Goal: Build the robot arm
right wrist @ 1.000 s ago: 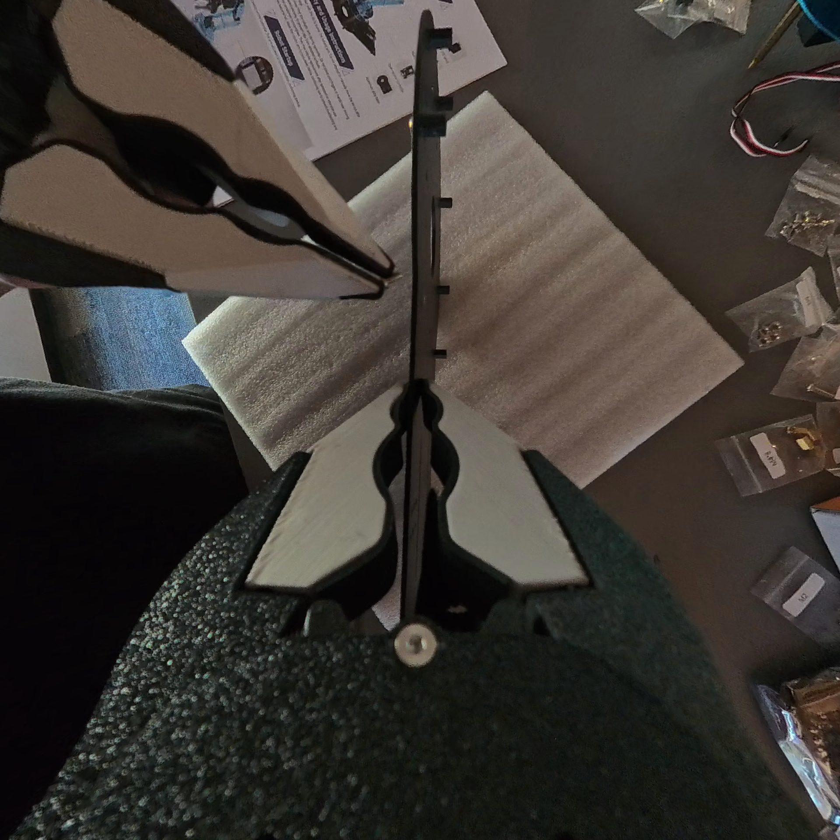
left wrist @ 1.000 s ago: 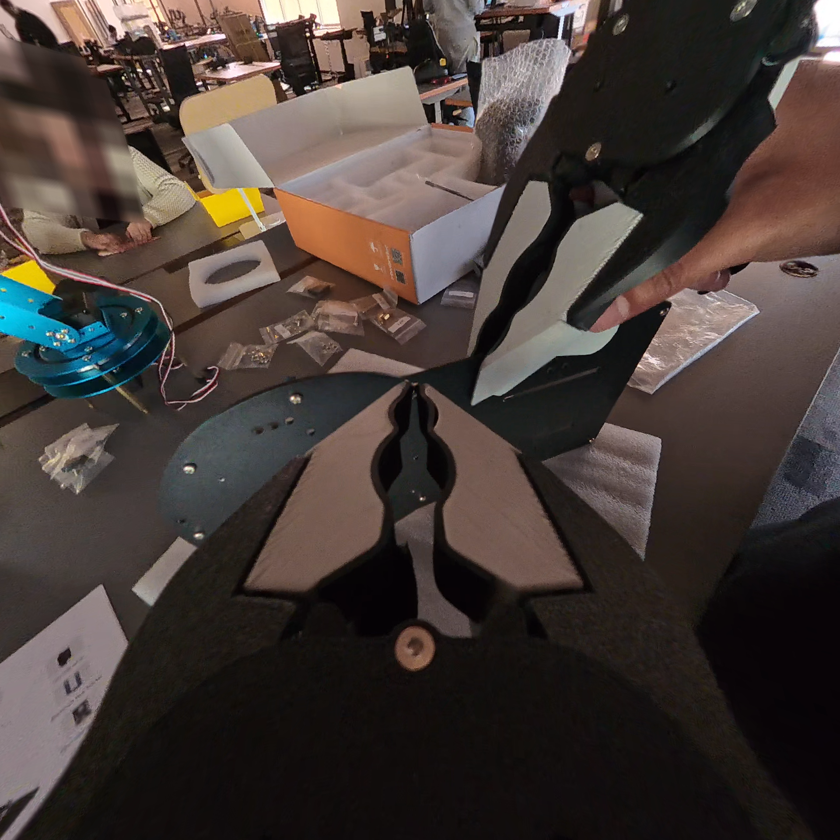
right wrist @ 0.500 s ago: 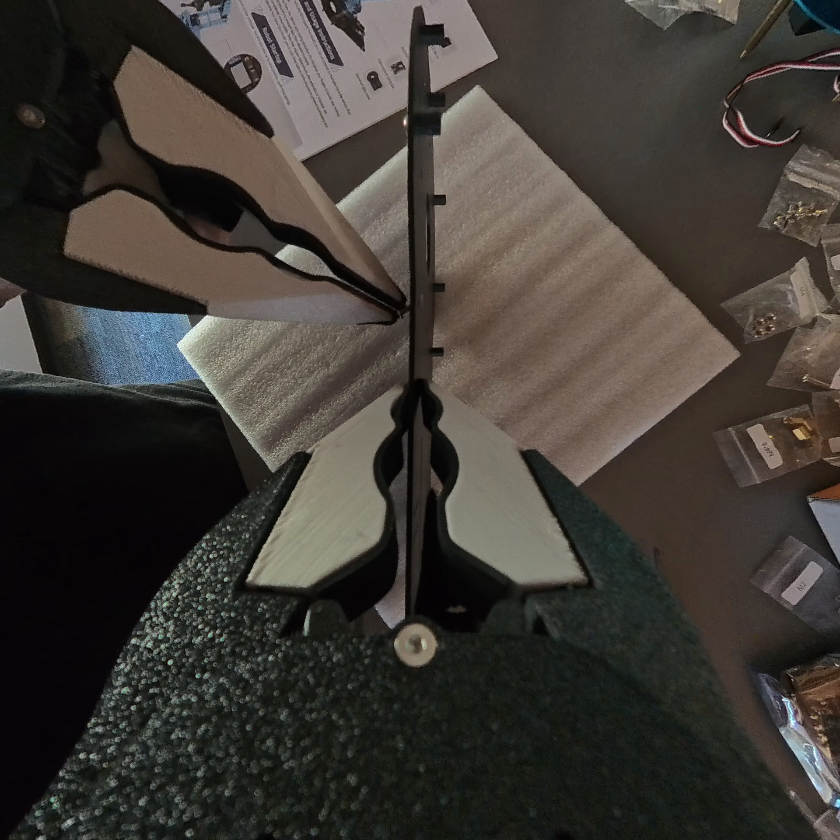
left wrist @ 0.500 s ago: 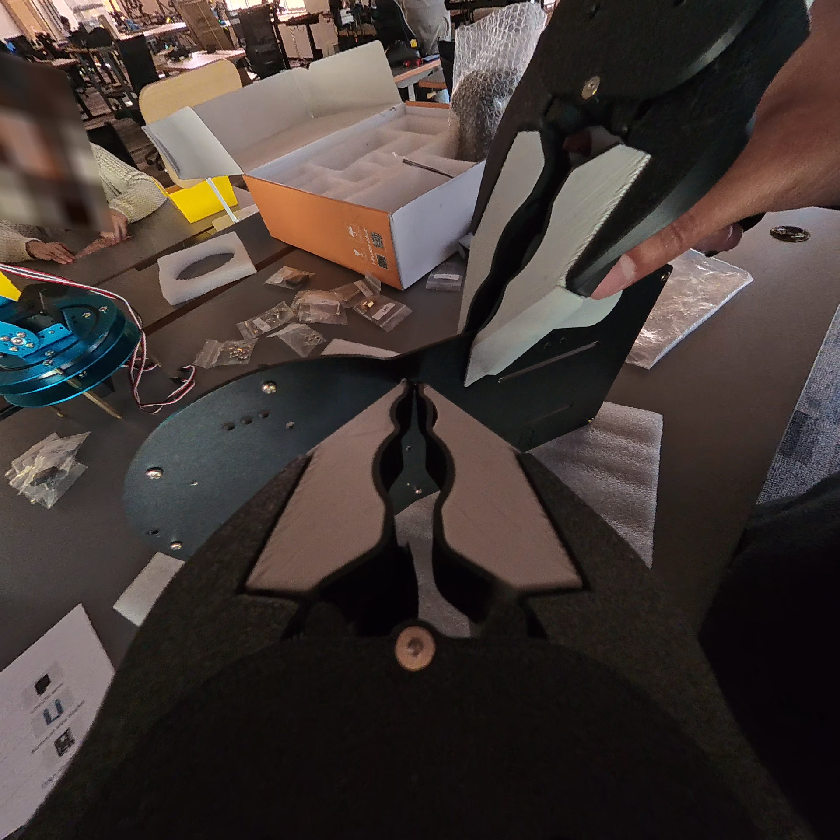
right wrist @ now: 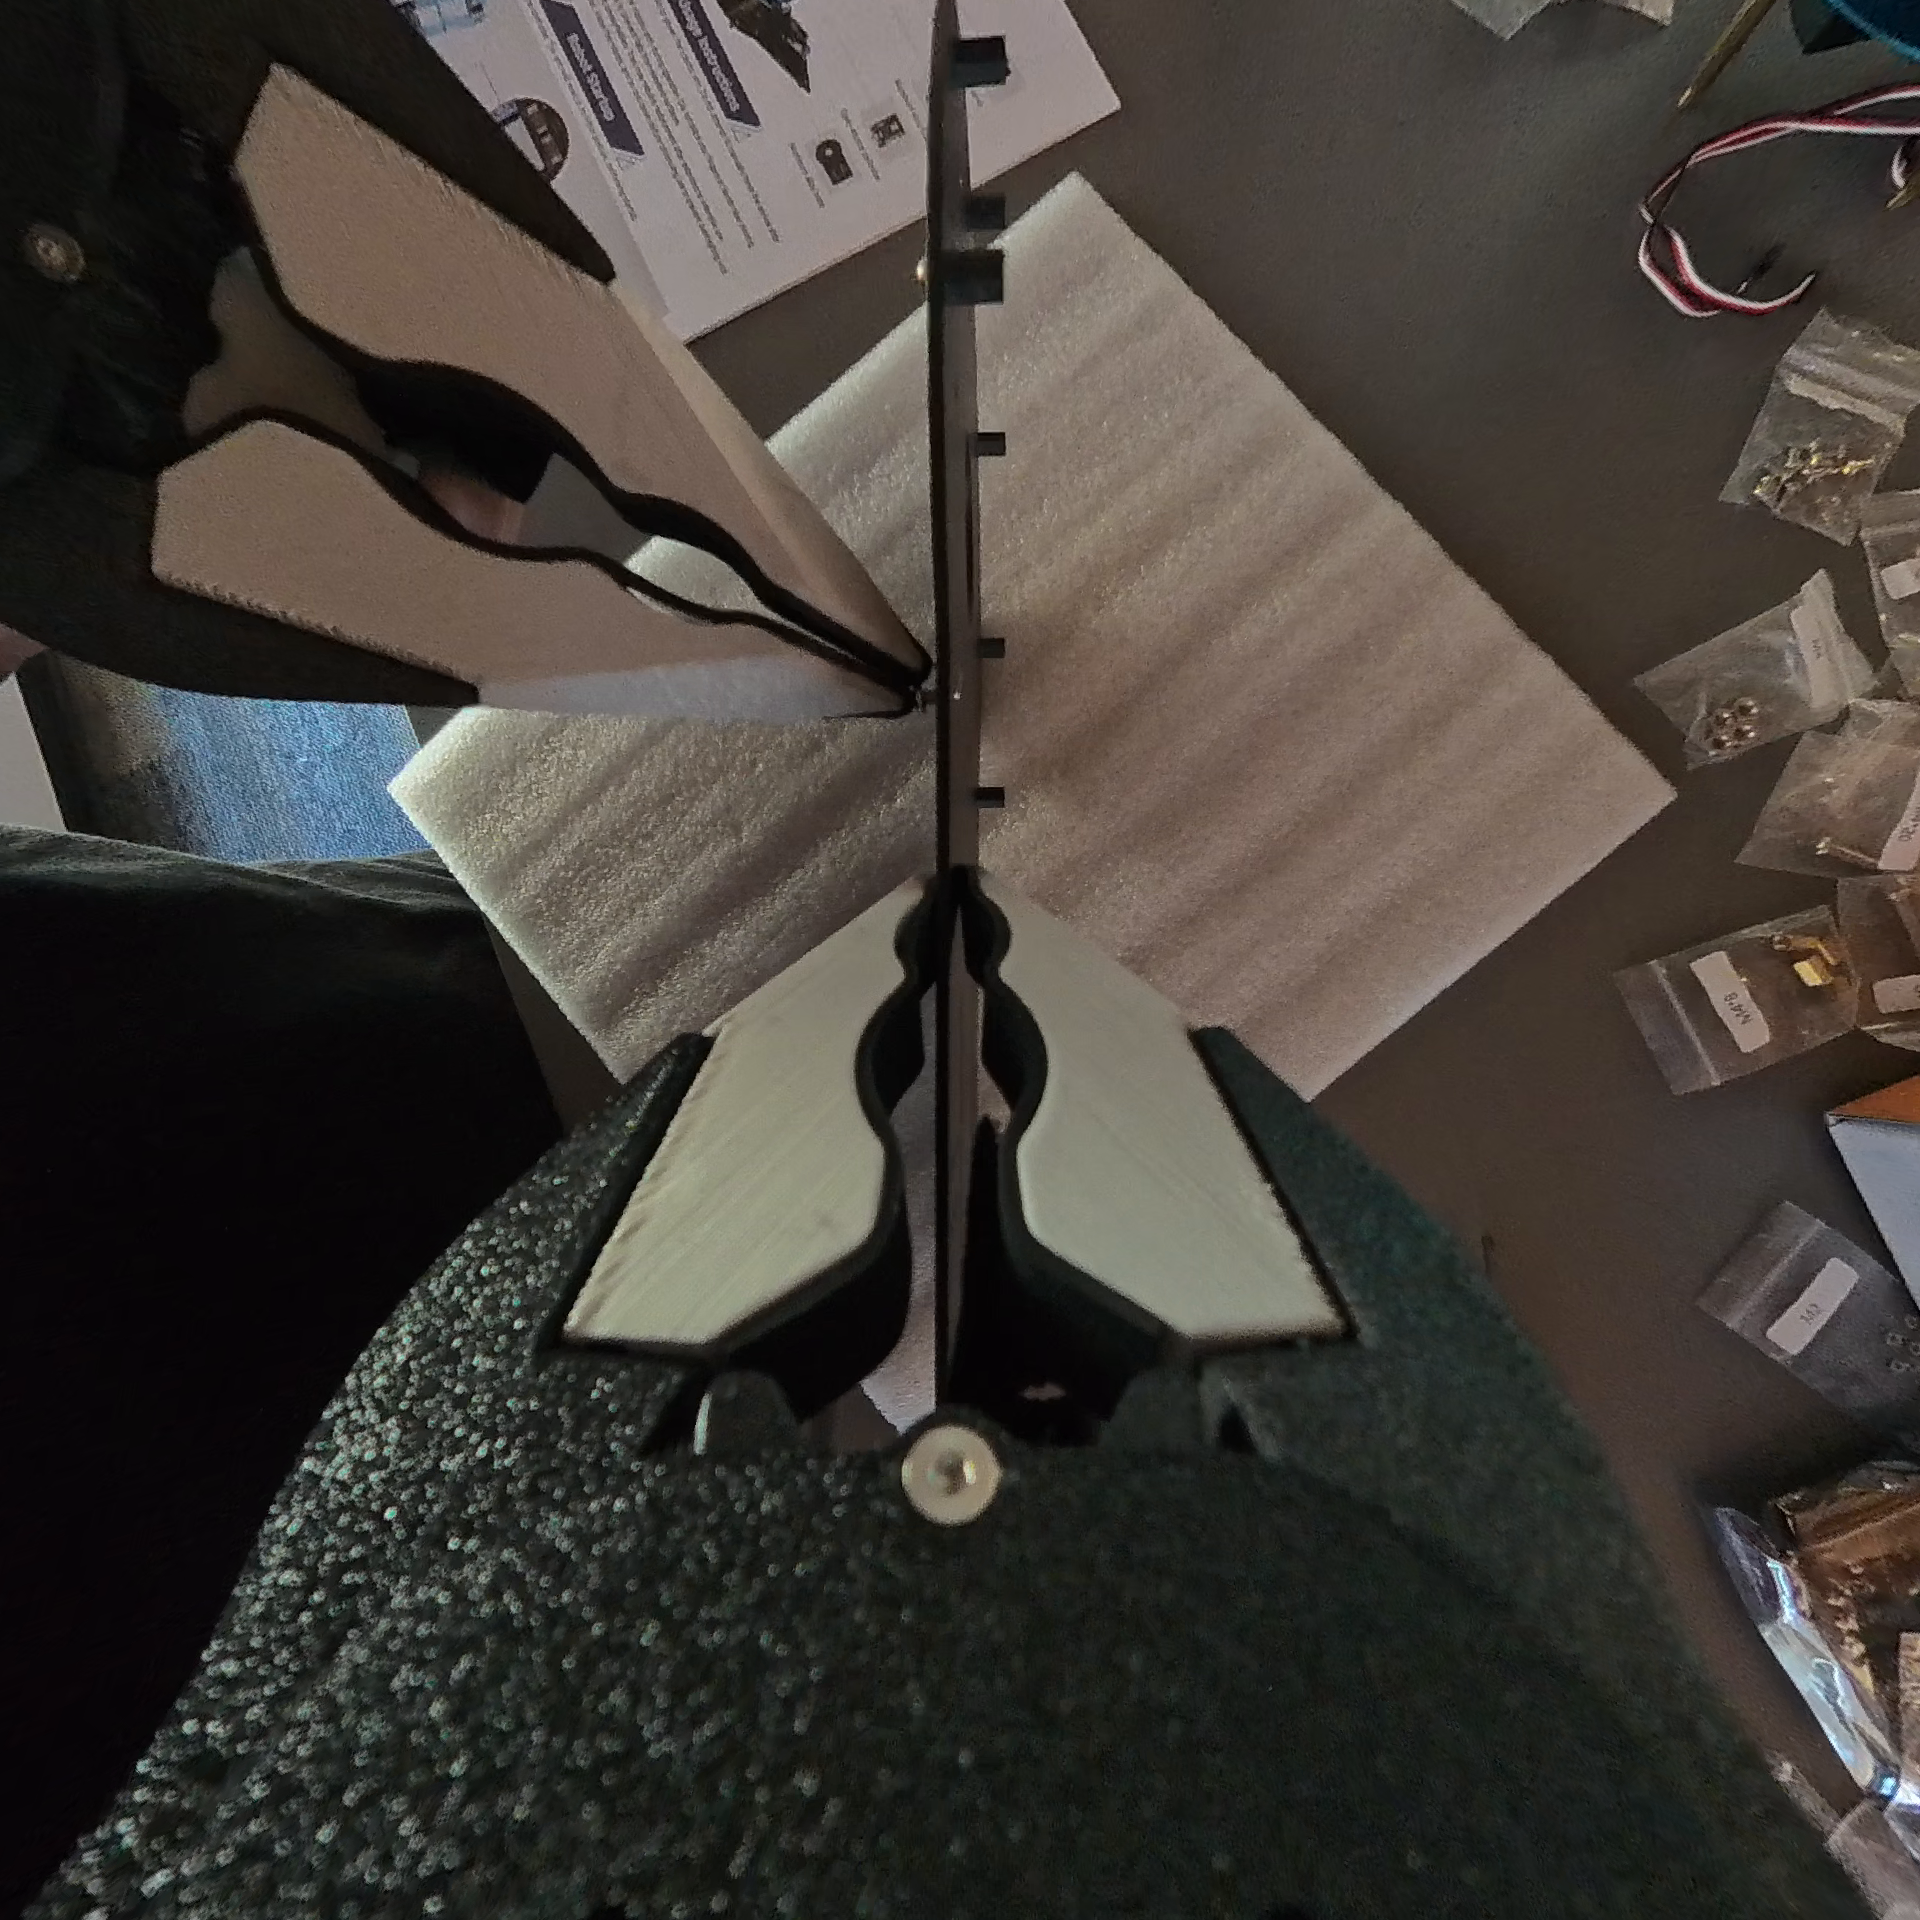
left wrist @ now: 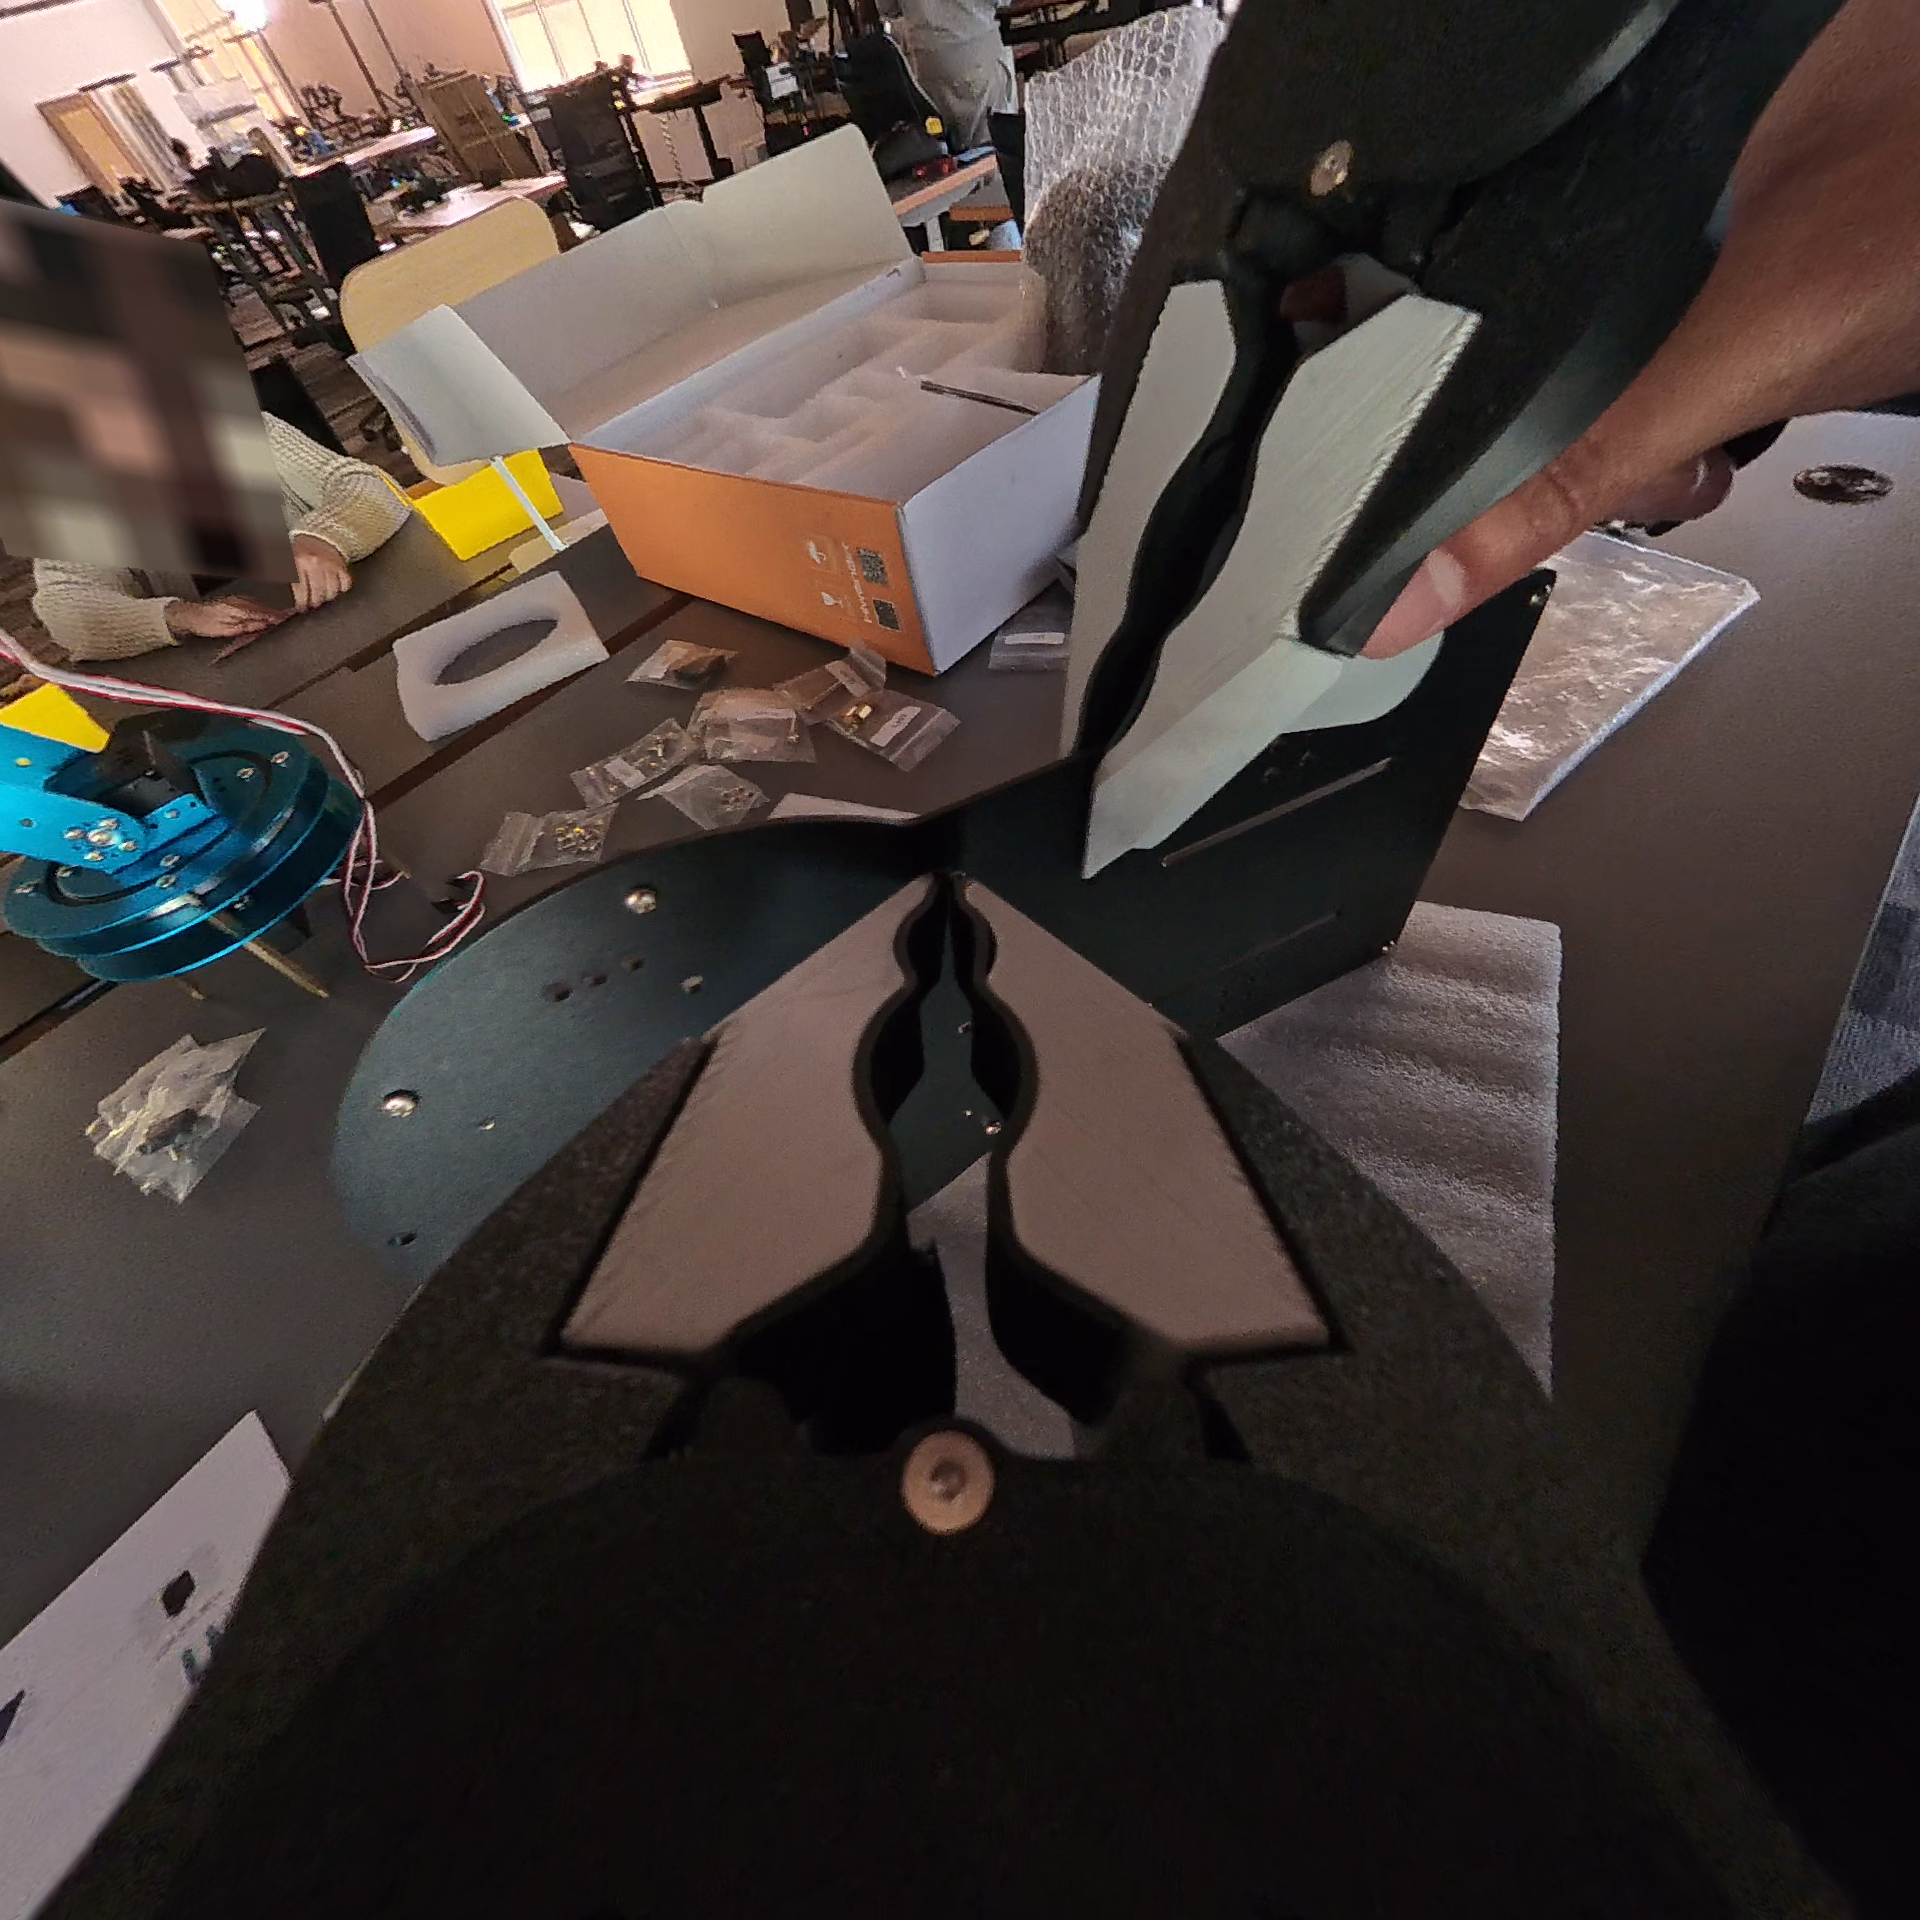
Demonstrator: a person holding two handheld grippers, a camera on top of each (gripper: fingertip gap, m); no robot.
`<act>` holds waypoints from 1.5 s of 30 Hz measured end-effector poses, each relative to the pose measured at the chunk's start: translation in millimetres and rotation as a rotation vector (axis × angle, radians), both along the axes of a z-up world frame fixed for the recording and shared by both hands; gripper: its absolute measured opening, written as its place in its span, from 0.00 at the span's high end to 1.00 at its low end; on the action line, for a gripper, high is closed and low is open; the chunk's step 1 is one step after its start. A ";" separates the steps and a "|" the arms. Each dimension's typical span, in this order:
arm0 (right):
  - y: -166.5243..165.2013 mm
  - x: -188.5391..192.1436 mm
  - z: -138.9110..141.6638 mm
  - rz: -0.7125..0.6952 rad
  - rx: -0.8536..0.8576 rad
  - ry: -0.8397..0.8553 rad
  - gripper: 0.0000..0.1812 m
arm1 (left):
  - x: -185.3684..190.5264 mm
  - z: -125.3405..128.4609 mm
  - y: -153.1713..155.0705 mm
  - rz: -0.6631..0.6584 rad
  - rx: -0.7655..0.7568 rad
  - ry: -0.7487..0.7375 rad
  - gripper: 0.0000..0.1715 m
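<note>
Left claw [right wrist: 914, 691], tips pinched together, had closed in from 9 o'clock to touch the black plate [right wrist: 951, 468], clamped edge-on in right claw [right wrist: 954, 883] above the foam sheet [right wrist: 1247, 623] on the tabletop [right wrist: 1403, 260].

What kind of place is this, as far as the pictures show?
Probably a shared workshop or lab: rows of desks fill the room behind, and the near table holds an open kit box, bags of screws and a blue metal base.

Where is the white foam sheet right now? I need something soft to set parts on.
The white foam sheet lies flat on the dark table, directly beneath the black plate that the right gripper holds on edge, between the instruction leaflet and small hardware bags.
</note>
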State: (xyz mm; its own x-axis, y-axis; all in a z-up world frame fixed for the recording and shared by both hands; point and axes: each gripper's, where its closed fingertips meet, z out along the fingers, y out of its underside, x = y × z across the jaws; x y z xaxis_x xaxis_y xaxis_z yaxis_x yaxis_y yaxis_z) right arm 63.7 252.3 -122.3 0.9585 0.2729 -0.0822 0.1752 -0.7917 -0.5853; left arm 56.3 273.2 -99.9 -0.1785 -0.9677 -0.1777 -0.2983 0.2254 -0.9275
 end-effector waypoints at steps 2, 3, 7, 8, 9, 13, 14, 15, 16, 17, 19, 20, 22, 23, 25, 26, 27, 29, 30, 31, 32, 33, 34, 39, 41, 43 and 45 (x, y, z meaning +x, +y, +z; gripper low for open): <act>-0.4 -0.8 0.0 0.001 -0.003 0.001 0.98 | -0.1 0.3 2.5 0.022 -0.017 -0.010 1.00; -0.4 -0.8 -0.1 0.000 -0.003 -0.003 0.99 | -0.2 0.1 2.3 0.027 -0.031 -0.014 1.00; -0.1 0.1 -0.2 -0.009 -0.006 -0.017 0.99 | 1.4 -0.8 2.0 0.077 -0.065 -0.031 1.00; 0.1 0.7 -0.3 -0.012 -0.007 -0.020 0.99 | 2.2 -0.7 2.0 0.095 -0.076 -0.035 1.00; 0.2 1.1 -0.3 -0.015 -0.009 -0.023 0.99 | 2.9 -0.4 2.2 0.116 -0.091 -0.038 1.00; 1.0 4.3 -0.6 -0.032 -0.011 -0.037 0.99 | 6.3 -0.3 4.8 0.236 -0.189 -0.049 0.99; 1.0 4.6 -0.6 -0.036 -0.013 -0.028 0.99 | 6.5 -0.2 5.2 0.262 -0.186 -0.054 0.99; 1.0 4.6 -0.6 -0.040 -0.014 -0.012 0.99 | 6.3 -0.4 6.0 0.285 -0.162 -0.059 0.97; 0.8 3.7 -0.6 -0.040 -0.015 0.013 0.99 | 5.3 -0.8 6.6 0.297 -0.131 -0.060 0.93; 0.7 3.0 -0.5 -0.039 -0.016 0.033 0.99 | 4.6 -1.4 5.4 0.296 -0.109 -0.058 0.91; 1.1 4.6 -0.6 -0.043 -0.011 0.029 0.99 | 2.2 -2.6 3.9 0.287 -0.101 -0.051 0.89; 1.3 5.0 -0.7 -0.044 -0.012 0.027 0.99 | 0.4 -2.8 3.6 0.283 -0.108 -0.050 0.87; 1.1 4.1 -0.6 -0.032 -0.015 0.025 0.99 | -5.9 0.9 7.7 0.285 -0.093 -0.052 0.82; 1.0 3.5 -0.6 -0.025 -0.016 0.022 0.99 | -9.7 6.6 13.0 0.289 -0.059 -0.067 0.78; 0.9 2.5 -0.6 -0.018 -0.017 0.011 0.99 | -14.5 20.9 27.4 0.285 0.035 -0.096 0.64; 0.9 2.2 -0.6 -0.017 -0.016 0.007 0.99 | -14.3 24.9 34.3 0.269 0.075 -0.085 0.57; 0.7 1.9 -0.6 -0.016 -0.014 0.006 0.99 | -12.9 27.0 42.5 0.260 0.101 -0.061 0.50; 0.7 1.6 -0.5 -0.020 -0.008 0.007 0.99 | -7.4 29.5 54.5 0.233 0.077 -0.018 0.42; 0.7 1.4 -0.5 -0.022 -0.004 0.009 0.99 | -3.6 29.4 55.3 0.197 0.043 -0.001 0.42; 0.6 0.9 -0.5 -0.024 -0.001 0.012 0.99 | 0.4 27.1 53.1 0.151 0.010 0.023 0.41; 0.4 0.1 -0.4 -0.024 0.000 0.014 0.99 | 3.6 22.8 49.1 0.101 -0.010 0.059 0.41; 0.2 -0.9 -0.4 -0.022 0.000 0.014 0.99 | 5.8 17.2 47.0 0.068 -0.006 0.100 0.41; 0.1 -1.9 -0.4 -0.020 0.002 0.013 0.98 | 6.7 11.2 44.7 0.038 0.017 0.141 0.42; -0.4 -4.0 -0.5 -0.018 0.011 0.024 0.98 | 7.8 -0.9 38.2 -0.032 0.125 0.229 0.53; -0.3 -3.9 -0.4 -0.020 0.014 0.023 0.98 | 8.2 1.1 35.8 -0.049 0.120 0.234 0.57; -0.1 -3.1 -0.5 -0.025 0.017 0.021 0.98 | 8.7 0.9 36.4 -0.049 0.118 0.252 0.57; 0.0 -2.5 -0.6 -0.026 0.018 0.019 0.98 | 8.6 0.2 36.0 -0.050 0.112 0.271 0.56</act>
